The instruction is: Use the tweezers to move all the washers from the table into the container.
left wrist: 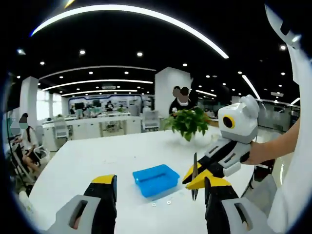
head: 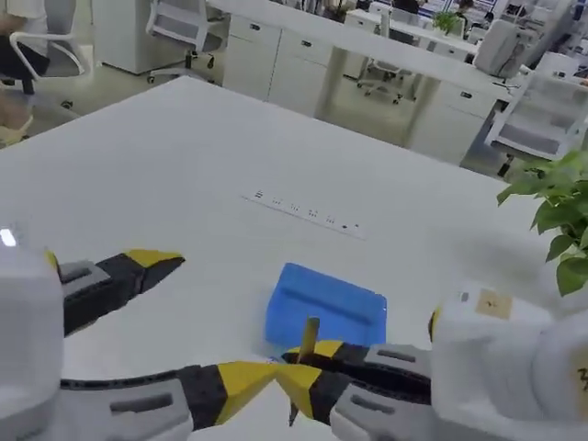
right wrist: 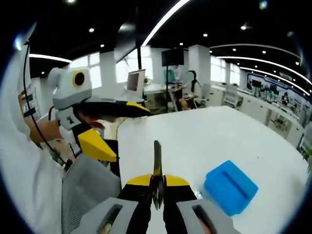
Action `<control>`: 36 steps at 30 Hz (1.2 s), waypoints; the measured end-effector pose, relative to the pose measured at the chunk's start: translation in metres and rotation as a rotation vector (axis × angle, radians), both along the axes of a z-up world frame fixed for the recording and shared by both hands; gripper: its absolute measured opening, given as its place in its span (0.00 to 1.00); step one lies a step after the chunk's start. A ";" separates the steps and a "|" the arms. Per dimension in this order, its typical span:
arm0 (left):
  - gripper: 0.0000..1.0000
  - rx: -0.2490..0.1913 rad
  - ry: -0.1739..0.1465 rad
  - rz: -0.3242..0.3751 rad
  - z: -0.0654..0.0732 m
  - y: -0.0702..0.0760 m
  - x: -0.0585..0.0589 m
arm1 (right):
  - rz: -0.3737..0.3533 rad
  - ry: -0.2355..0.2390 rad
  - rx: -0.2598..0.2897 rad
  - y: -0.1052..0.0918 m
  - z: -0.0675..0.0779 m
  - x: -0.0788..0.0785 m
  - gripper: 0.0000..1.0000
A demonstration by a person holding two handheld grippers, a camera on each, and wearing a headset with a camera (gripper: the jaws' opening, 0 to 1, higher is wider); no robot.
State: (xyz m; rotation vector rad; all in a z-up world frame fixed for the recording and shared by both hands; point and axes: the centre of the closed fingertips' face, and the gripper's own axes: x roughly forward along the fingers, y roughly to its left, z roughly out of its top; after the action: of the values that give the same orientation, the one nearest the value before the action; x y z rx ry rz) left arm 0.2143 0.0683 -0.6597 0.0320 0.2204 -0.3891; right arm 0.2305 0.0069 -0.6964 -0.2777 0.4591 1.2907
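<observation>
My right gripper (right wrist: 156, 184) is clamped tight on the tweezers (right wrist: 157, 163). My left gripper (head: 220, 317) is wide open and holding nothing. The washers (left wrist: 168, 201) sit on the table (left wrist: 92, 158) at the container's (left wrist: 157, 188) 6 o'clock. My worry is the tweezers twisting in my grip and flicking a washer away.

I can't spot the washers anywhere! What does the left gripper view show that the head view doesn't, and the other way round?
The left gripper view shows small washers lying on the white table beside the blue container. The head view shows a thin strip in the tabletop, probably sockets, and office chairs beyond the table. Both show that container, a green plant, and the tweezers pinched in the right gripper.
</observation>
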 end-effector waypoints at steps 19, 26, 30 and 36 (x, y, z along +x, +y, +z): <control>0.90 0.086 0.070 0.161 -0.082 0.032 0.003 | -0.190 0.085 0.167 0.016 -0.030 0.090 0.04; 0.87 0.197 0.074 0.209 -0.089 0.039 0.005 | -0.189 0.076 0.171 0.026 -0.056 0.101 0.04; 0.84 0.228 0.139 0.186 -0.102 0.040 0.003 | -0.177 0.073 0.170 0.031 -0.071 0.106 0.04; 0.83 0.220 0.162 0.147 -0.108 0.035 0.002 | -0.163 0.040 0.157 0.033 -0.089 0.111 0.04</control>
State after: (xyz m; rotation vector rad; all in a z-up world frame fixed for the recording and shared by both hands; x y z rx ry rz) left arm 0.2163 0.1036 -0.7675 0.2000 0.4226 -0.2196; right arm 0.3412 0.0401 -0.7858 -0.0808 0.4033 1.1671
